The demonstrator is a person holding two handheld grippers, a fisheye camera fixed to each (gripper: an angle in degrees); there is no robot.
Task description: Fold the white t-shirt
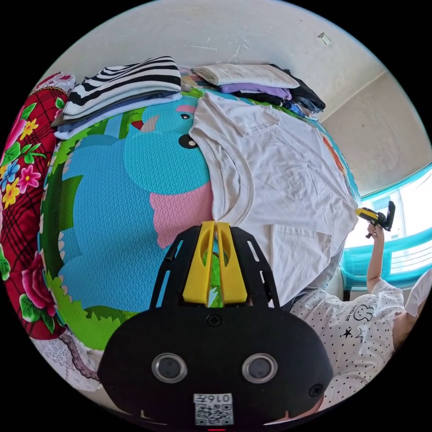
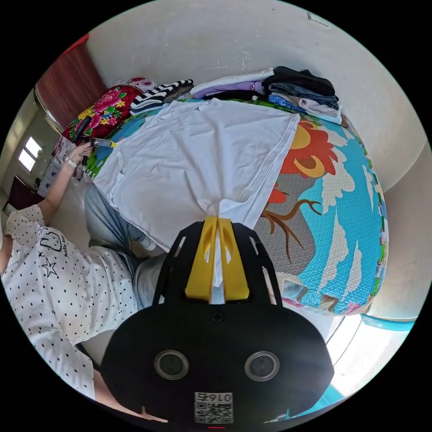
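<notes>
White t-shirt [image 2: 198, 157] is spread over the colourful foam mat [image 2: 333, 225], collar end toward the stacks of folded clothes [image 2: 297, 90] at the mat's far edge. Right gripper [image 2: 217, 220] is pinching the hem corner, cloth clearly between the closed jaws. Left gripper [image 1: 215, 224] has its jaws pressed together right at the neckline, though it's hard to tell if it's actually got fabric. Risk: if that grip is only skimming, the collar slips mid-fold and the shirt bunches or slides off the mat's near edge.
</notes>
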